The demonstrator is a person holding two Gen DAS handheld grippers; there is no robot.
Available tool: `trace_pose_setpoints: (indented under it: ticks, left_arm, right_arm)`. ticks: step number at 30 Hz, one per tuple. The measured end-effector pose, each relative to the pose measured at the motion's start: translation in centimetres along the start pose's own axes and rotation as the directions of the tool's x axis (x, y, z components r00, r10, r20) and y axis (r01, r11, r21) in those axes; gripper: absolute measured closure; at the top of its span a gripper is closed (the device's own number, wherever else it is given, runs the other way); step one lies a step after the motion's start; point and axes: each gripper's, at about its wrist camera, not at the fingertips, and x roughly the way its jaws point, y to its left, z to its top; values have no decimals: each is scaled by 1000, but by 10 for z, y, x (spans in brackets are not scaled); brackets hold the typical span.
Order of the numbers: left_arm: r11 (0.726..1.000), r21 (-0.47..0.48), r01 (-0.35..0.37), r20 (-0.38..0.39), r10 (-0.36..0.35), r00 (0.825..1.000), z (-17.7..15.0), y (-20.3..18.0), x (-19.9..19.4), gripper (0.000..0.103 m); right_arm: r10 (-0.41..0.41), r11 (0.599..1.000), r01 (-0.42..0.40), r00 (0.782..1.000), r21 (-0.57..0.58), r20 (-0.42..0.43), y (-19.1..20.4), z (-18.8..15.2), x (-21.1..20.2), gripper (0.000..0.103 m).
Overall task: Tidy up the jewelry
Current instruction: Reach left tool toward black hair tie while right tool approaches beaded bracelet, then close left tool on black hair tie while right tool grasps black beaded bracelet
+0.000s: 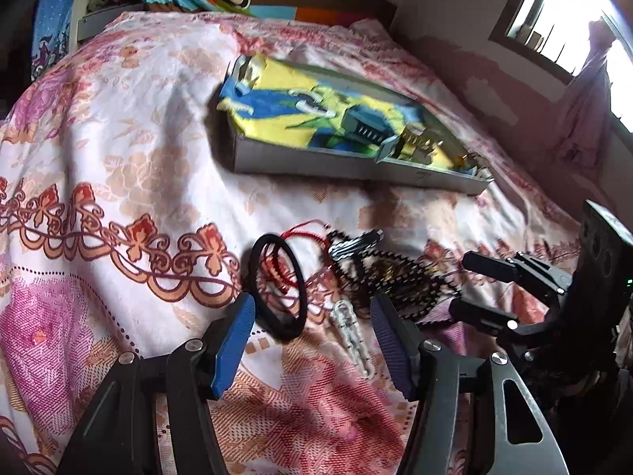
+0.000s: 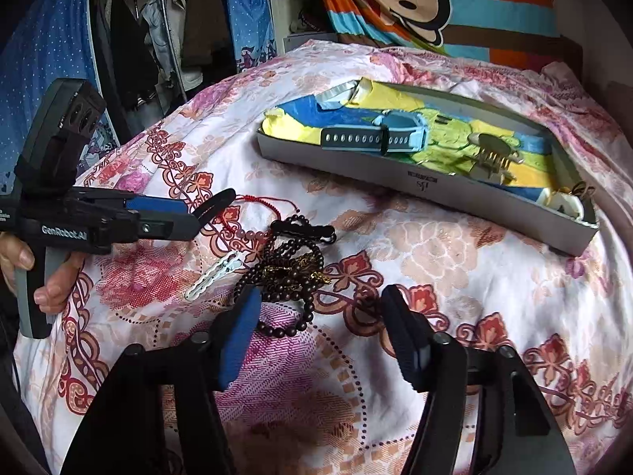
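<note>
Partway through: blue watch strap (image 2: 372,136) and gold comb clip (image 2: 492,154) already in grey cardboard tray (image 2: 435,186) at 1 o'clock, dark wooden bead strands (image 2: 285,273), red cord bracelet (image 2: 261,202), black hair tie (image 1: 277,285), white snap clip (image 2: 213,273) left on floral bedsheet (image 2: 455,277), left gripper (image 1: 312,328) and right gripper (image 2: 320,328) both spread wide, empty.

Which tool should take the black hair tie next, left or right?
Left. The left tool is open right at the black hair tie; the right tool sits open over the dark bead necklace.

Bead strands (image 1: 399,277) motion-blurred (count unclear), tray's (image 2: 427,182) far-corner trinkets (image 2: 569,202) too small to tell
</note>
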Motion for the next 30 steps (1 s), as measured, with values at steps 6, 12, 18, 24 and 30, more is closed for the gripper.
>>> trace_pose_setpoints:
  ticks: [6, 12, 18, 24, 30]
  left_arm:
    - [998, -51, -42, -62, 39, 997, -2, 12, 17, 62]
    - [994, -102, -41, -47, 36, 998, -3, 20, 16, 78]
    - [993, -118, -31, -28, 27, 999, -5, 22, 10, 91]
    - [995, -93, -18, -8, 18, 1000, -8, 12, 4, 93]
    - [1000, -9, 1, -7, -1, 1000, -12, -8, 2, 94]
  right_arm:
    - [8, 1000, -8, 1000, -13, -27, 5, -3, 10, 60]
    - [9, 1000, -9, 1000, -16, -29, 6, -6, 11, 65]
    - [15, 1000, -15, 998, -3, -56, 4, -7, 13, 67]
    - [32, 999, -28, 994, 40, -102, 3, -10, 15, 78]
    - [27, 999, -24, 995, 34, -91, 8, -14, 8, 97]
